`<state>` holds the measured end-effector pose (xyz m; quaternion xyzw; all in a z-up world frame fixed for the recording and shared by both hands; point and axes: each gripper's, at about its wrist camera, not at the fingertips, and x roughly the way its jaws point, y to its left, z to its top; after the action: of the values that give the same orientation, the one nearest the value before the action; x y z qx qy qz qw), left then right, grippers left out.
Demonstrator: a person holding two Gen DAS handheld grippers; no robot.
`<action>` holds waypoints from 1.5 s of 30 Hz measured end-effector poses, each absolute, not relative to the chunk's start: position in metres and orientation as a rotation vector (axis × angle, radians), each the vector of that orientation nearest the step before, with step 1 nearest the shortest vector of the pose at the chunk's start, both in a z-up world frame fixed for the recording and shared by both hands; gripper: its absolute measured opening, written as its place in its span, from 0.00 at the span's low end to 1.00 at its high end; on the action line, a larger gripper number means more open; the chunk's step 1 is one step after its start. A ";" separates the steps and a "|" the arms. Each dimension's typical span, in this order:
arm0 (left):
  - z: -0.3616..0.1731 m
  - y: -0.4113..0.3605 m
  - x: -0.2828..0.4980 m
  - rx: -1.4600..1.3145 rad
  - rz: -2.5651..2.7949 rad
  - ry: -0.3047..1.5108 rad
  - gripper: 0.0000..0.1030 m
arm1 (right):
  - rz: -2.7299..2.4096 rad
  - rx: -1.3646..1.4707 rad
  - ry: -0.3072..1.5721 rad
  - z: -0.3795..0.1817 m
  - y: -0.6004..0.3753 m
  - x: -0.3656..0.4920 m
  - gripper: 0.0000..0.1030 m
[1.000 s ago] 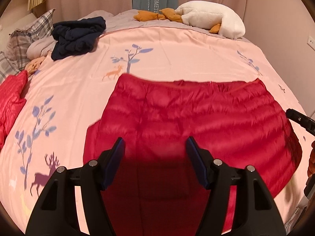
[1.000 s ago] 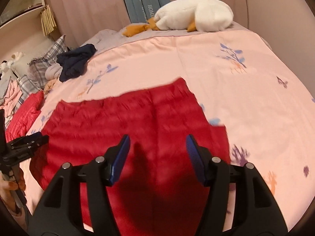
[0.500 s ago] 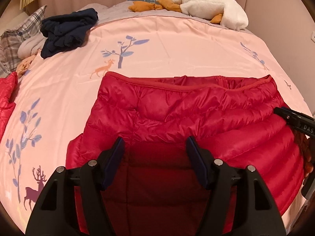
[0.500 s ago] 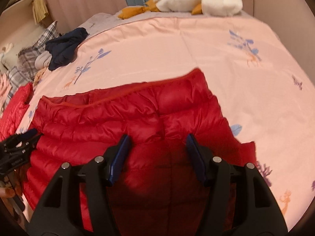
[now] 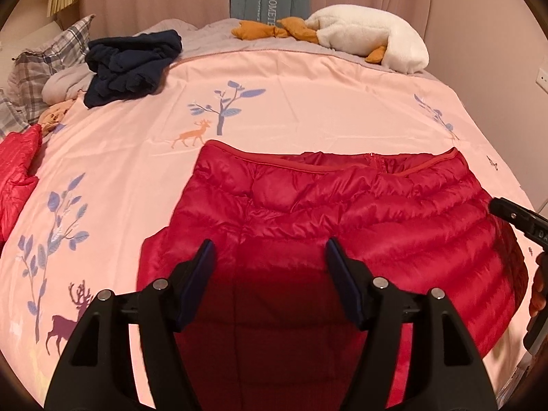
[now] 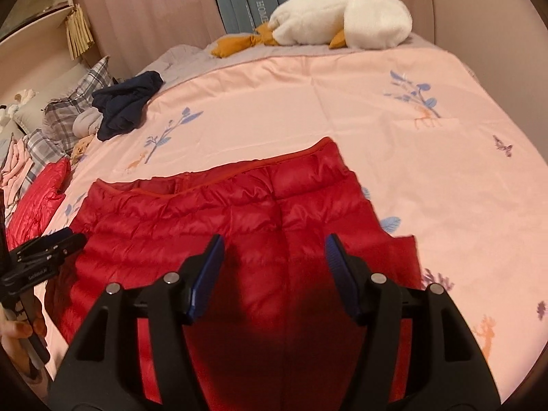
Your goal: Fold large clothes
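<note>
Centrally, garment: red quilted puffer jacket (image 5: 342, 212) spread on pink printed bedsheet (image 5: 308, 96).
Left gripper (image 5: 269, 260): jaws wide, gripping nothing, lower centre.
Right gripper (image 6: 274, 257): likewise.

bed (image 5: 308, 102) (pink cover) | red jacket (image 5: 342, 212) | navy garment (image 5: 130, 65) | plush goose (image 5: 370, 34)

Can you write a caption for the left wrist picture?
Left gripper open above a red puffer jacket spread on a pink bedspread.
</note>
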<state>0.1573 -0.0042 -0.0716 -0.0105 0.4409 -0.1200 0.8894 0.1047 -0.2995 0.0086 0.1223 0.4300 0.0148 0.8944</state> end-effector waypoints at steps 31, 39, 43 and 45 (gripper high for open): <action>-0.088 0.003 0.099 0.010 -0.273 0.951 0.66 | 0.052 0.203 0.975 -0.014 -0.285 0.050 0.63; -0.083 0.009 0.090 -0.019 -0.274 0.952 0.66 | 0.065 0.228 0.966 -0.007 -0.286 0.043 0.64; -0.074 0.012 0.077 -0.008 -0.272 0.928 0.66 | 0.066 0.213 0.937 0.005 -0.284 0.029 0.64; -0.073 0.012 0.073 0.005 -0.267 0.922 0.66 | 0.068 0.213 0.931 0.006 -0.283 0.024 0.64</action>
<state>0.0730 0.0122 -0.0732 0.0025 0.4434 -0.1286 0.8870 0.0242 -0.2828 0.0057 0.1027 0.4478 0.0328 0.8876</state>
